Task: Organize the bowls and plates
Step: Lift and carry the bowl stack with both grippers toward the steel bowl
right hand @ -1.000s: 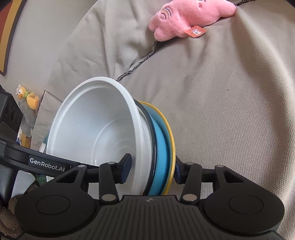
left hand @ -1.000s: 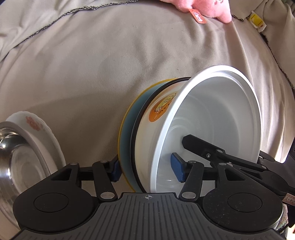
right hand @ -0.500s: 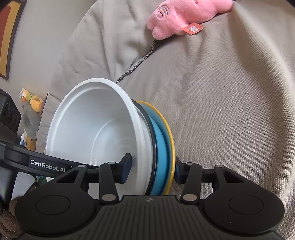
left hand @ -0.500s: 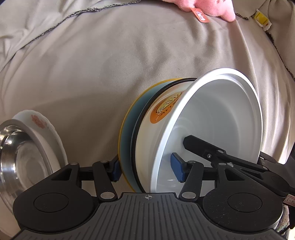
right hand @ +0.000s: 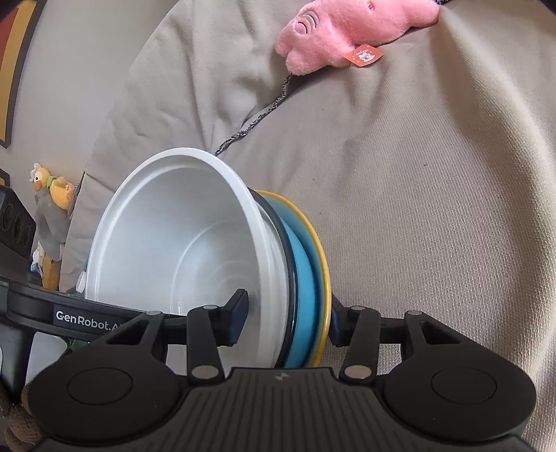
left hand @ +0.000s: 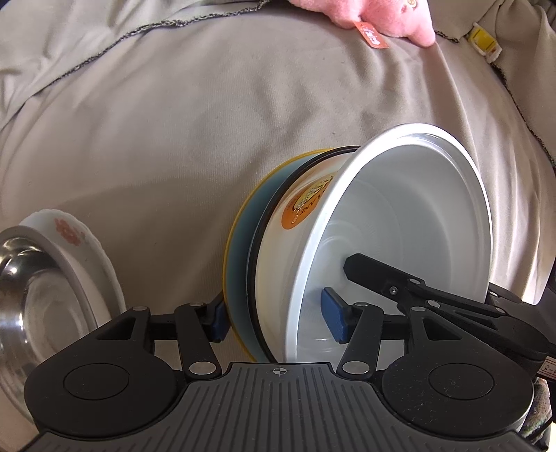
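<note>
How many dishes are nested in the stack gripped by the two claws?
3 show. The white bowl is innermost, a black-rimmed bowl with an orange label sits around it, and a blue plate with a yellow rim lies at the back. Others may be hidden between them.

A pink plush toy (right hand: pixel 347 31) (orange tag) lies on beige fabric (left hand: pixel 173 139); a duck figure (right hand: pixel 52 187) stands left.

The left gripper (left hand: pixel 276 316) and right gripper (right hand: pixel 288 321) face each other, jaws of both clamped on one shared stack.
</note>
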`<state>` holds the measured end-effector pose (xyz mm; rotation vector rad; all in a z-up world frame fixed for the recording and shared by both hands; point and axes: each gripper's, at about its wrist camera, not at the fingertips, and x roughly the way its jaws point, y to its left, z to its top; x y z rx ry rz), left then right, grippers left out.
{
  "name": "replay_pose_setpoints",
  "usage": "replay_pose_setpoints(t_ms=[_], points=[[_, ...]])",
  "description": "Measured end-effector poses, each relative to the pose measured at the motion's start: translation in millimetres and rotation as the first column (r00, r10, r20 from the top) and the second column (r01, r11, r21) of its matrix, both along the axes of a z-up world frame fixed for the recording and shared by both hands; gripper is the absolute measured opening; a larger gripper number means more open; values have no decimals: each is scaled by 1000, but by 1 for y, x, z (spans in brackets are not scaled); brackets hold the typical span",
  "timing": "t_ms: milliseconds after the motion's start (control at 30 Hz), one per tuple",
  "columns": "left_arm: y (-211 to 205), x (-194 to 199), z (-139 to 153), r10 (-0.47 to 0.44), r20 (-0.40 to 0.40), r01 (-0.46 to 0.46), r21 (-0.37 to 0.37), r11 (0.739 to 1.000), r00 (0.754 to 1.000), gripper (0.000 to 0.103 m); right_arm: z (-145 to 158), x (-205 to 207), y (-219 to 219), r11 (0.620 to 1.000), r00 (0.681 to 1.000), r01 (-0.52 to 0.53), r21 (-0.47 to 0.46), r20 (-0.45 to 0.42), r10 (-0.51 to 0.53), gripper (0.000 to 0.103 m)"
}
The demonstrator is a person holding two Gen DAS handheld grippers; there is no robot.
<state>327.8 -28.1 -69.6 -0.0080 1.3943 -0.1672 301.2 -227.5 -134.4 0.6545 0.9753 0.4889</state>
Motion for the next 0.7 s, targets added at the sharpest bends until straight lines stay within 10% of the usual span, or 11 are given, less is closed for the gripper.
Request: replay_pose_setpoints(t_ms=[700], points=[[24,-8,-1,-21,22,23,-95,995,1000,53,14,-12,19,998,999,30,-60,16,-29,51]])
